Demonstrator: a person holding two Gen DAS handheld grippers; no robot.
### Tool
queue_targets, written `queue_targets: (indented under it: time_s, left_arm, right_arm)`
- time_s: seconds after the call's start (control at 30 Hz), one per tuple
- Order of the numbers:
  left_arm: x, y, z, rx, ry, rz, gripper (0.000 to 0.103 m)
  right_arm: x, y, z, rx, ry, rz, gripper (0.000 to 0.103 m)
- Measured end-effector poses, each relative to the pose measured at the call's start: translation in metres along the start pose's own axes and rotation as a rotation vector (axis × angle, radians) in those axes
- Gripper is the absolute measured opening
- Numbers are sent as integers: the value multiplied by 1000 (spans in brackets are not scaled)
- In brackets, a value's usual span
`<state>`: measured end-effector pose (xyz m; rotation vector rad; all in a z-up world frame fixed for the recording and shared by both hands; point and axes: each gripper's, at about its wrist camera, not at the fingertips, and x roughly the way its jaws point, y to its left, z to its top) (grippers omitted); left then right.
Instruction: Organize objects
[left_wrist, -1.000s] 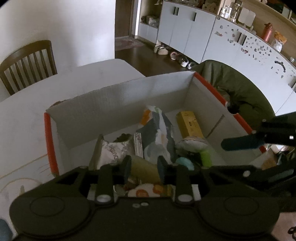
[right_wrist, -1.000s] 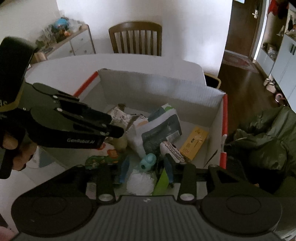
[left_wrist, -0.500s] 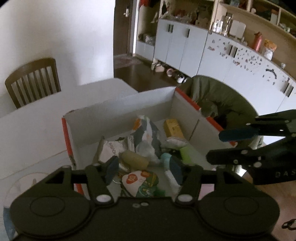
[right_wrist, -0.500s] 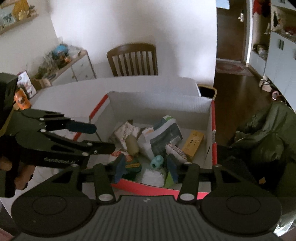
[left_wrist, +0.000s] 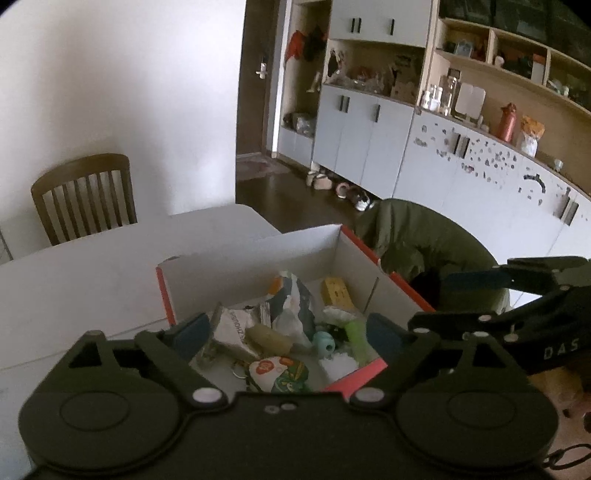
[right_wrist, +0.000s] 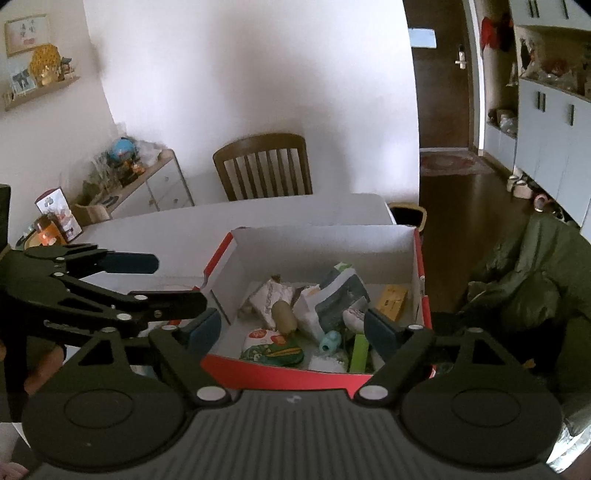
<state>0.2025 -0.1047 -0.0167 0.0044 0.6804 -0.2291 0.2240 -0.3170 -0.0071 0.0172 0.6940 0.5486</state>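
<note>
Both claws spread wide and empty, held above the box's near rim, presumably clear of its contents. Left claw (left_wrist: 284, 334); right claw (right_wrist: 291, 328). Box (right_wrist: 321, 240) sits on the bench (right_wrist: 177, 236), holding the gathered items: pouch (right_wrist: 271, 349) at 6 o'clock, teal piece (right_wrist: 330, 341) centre, yellow carton (right_wrist: 392, 302) at 2 o'clock. Chair (right_wrist: 264, 168) beyond at 12.

An open white cardboard box (right_wrist: 325, 251) with red edges sits on the white worktop (right_wrist: 184, 236). Inside lie jumbled snack packets (right_wrist: 271, 295), a yellow carton (right_wrist: 392, 302), a teal toy (right_wrist: 330, 341), and possibly a green tube (right_wrist: 360, 350).
</note>
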Motion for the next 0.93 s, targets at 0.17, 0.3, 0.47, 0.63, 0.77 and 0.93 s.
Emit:
queue_targets:
  time_s: [0.17, 0.3, 0.47, 0.63, 0.77, 0.93]
  left_arm:
    - [-9, 0, -3, -15, -14, 4, 102]
    - [-11, -2, -6, -15, -13, 24, 102]
    - [-13, -4, -11, -17, -5, 16, 102]
    - [-14, -8, -15, -6, -6, 49, 102]
    - [-14, -9, -16, -7, -4, 60, 102]
    - [-13, -8, -15, -21, 1, 59, 102]
  right_arm:
    - [-9, 4, -5, 9, -36, -7, 91]
    - [-16, 9, -7, -4, -50, -16, 92]
    - [-24, 8, -10, 10, -73, -22, 99]
    - [-30, 8, -13, 23, -84, -29, 100]
    - [-32, 7, -15, 34, -94, -37, 100]
    - [-32, 4, -16, 44, -92, -39, 100]
